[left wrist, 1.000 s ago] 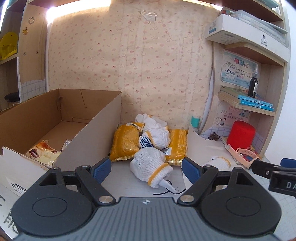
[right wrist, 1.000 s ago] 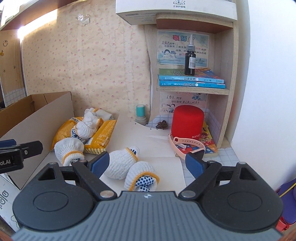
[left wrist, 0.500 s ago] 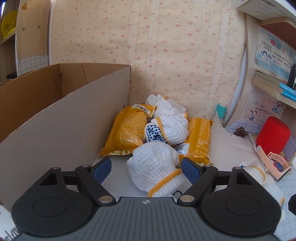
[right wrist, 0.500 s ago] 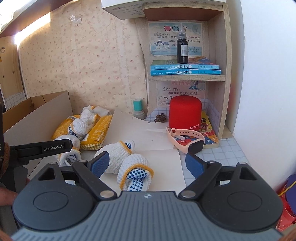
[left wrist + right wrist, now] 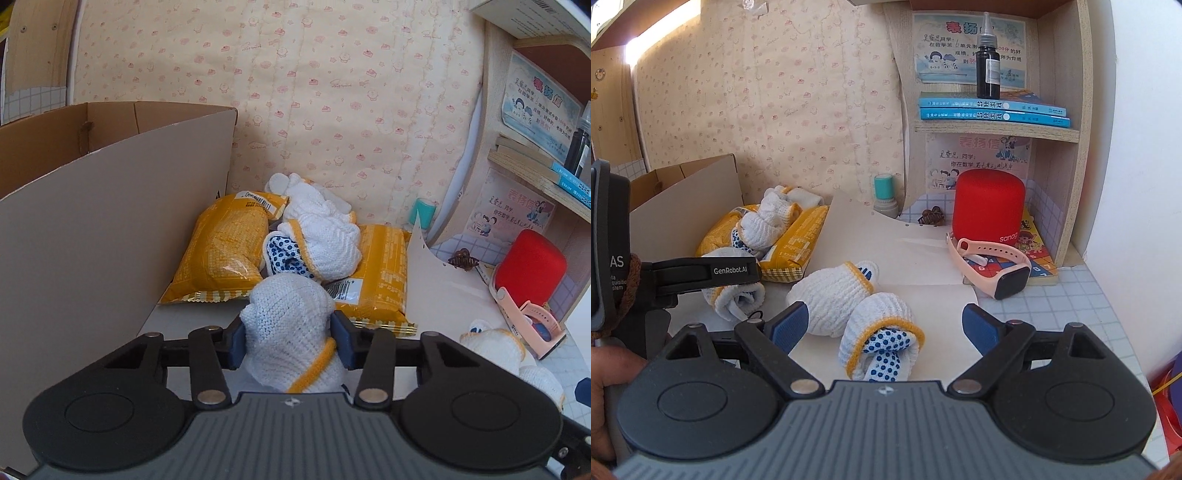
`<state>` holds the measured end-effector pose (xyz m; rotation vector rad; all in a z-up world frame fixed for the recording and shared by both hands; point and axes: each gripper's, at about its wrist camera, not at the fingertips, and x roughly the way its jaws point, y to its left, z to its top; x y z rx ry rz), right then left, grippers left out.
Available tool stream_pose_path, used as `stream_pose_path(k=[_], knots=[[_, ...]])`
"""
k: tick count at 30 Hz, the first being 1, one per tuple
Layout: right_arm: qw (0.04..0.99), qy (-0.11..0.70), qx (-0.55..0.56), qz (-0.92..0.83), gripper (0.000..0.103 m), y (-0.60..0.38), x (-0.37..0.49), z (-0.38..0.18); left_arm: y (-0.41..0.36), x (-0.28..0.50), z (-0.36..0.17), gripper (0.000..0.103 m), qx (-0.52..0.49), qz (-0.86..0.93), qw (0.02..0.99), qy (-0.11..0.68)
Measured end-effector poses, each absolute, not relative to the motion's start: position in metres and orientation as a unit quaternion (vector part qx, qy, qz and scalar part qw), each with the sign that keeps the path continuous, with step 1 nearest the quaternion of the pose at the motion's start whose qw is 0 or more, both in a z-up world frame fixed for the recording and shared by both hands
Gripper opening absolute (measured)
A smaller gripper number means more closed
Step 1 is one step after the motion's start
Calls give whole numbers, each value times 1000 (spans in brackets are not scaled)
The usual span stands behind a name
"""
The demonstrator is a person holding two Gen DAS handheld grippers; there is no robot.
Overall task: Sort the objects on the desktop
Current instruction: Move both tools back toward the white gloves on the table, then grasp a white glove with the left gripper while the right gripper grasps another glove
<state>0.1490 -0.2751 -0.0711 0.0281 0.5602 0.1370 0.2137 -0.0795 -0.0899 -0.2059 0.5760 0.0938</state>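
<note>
While its jaws were closing, the left gripper (image 5: 288, 341) had a rolled white glove (image 5: 286, 321) between its blue pads (image 5: 341, 341), both pads pressed into the knit (the yellow cuff bulged out just below them). That glove sat on the desk (image 5: 192, 321) just in front of two yellow packets (image 5: 225, 247), with another glove bundle (image 5: 321, 240) lying on top of the packets, and the cardboard box (image 5: 92, 236) stood close on the left.

The right gripper (image 5: 882, 328) stood wide, gripping nothing. Between its fingers, on the white paper (image 5: 897, 254), lay two more rolled gloves (image 5: 834, 297) touching each other, the nearer one showing blue dots at its open end. Further right, a pink watch (image 5: 993, 264) lay against a red speaker (image 5: 988, 203). A hand (image 5: 598, 384) showed at the left edge of the right wrist view.
</note>
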Motion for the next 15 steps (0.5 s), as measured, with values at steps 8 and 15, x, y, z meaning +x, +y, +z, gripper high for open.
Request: stream_pose_path(k=[8,15], knots=[[955,289,18,72,90,-263,162,-78,-77,195,-86,37,-89,22,959,269],[951,302,15,68,91,-251,179,-84,-79,161,-80,37,-56,18,968,242]])
